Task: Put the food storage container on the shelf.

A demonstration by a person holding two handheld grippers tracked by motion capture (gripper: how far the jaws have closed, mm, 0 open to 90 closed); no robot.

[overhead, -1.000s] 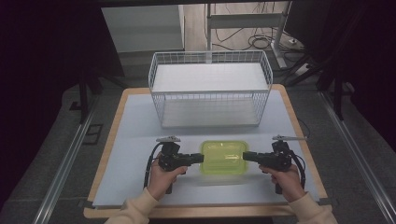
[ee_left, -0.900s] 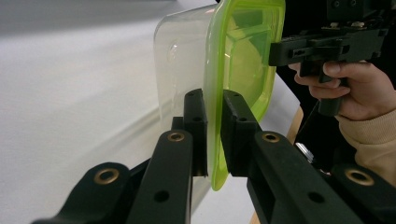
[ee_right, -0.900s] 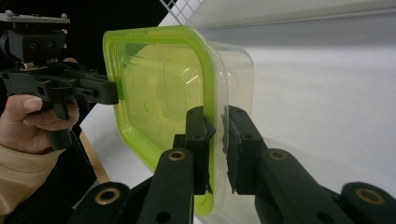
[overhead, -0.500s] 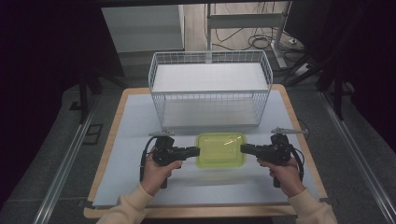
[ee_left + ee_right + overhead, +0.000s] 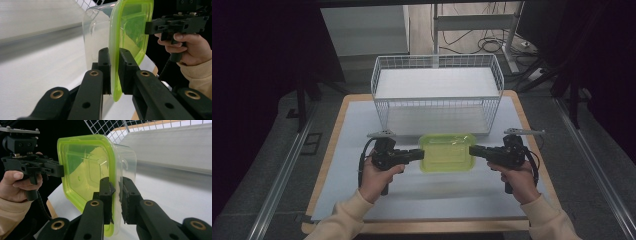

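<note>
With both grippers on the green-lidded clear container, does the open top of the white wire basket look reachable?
Probably yes: the left gripper and right gripper hold the green-lidded clear container right before the white wire basket; its top is open.

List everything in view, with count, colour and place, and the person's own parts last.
Container: one, clear with a lime-green lid, held between both grippers in front of the basket.
Wire basket: one, white, at the far side of the table.
Table: one, wooden edge with a pale mat on top.
Cables: several, dark, on the floor beyond the table.
Left gripper: one, black, fingers shut on the container's left rim.
Right gripper: one, black, shut on the right rim.
Hands: two, in cream sleeves, at the near edge.
</note>
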